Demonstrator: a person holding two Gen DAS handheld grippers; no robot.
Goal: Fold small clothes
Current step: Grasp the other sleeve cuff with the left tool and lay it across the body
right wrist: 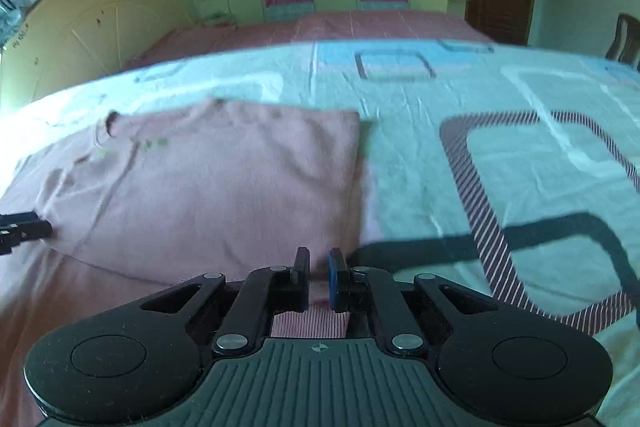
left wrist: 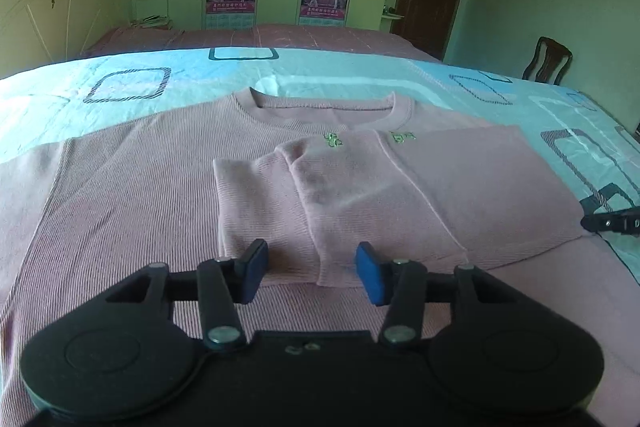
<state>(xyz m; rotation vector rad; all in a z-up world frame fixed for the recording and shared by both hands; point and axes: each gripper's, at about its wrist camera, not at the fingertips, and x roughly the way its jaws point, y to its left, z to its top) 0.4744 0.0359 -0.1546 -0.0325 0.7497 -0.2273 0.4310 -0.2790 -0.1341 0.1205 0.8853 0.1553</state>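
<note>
The bed (left wrist: 120,83) is big and has a light blue sheet with dark squares on it. A pink top (left wrist: 132,195) lies flat on the bed, neck hole at the far side.

The folding looks partly done. The right side (left wrist: 460,187) of the top is folded in over the middle, and its sleeve (left wrist: 264,211) lies bent back on top of that. The left side and left sleeve still lie flat and spread out, so I think that side must be folded in next. After that the top still has to be folded up from the bottom.

The top is soft and ribbed, with tiny lines running through the cloth. It has small green marks (left wrist: 333,139) sewn near the neck. The folded part makes a neat flap with a straight edge.

The left tool (left wrist: 313,269) is low over the folded sleeve. Its blue tips are spread apart and nothing is pinched between them.

The right tool (right wrist: 319,273) is near the right edge of the folded top. Its tips are pressed almost together. I cannot see any cloth pinched in them, though that picture is blurry.
</note>
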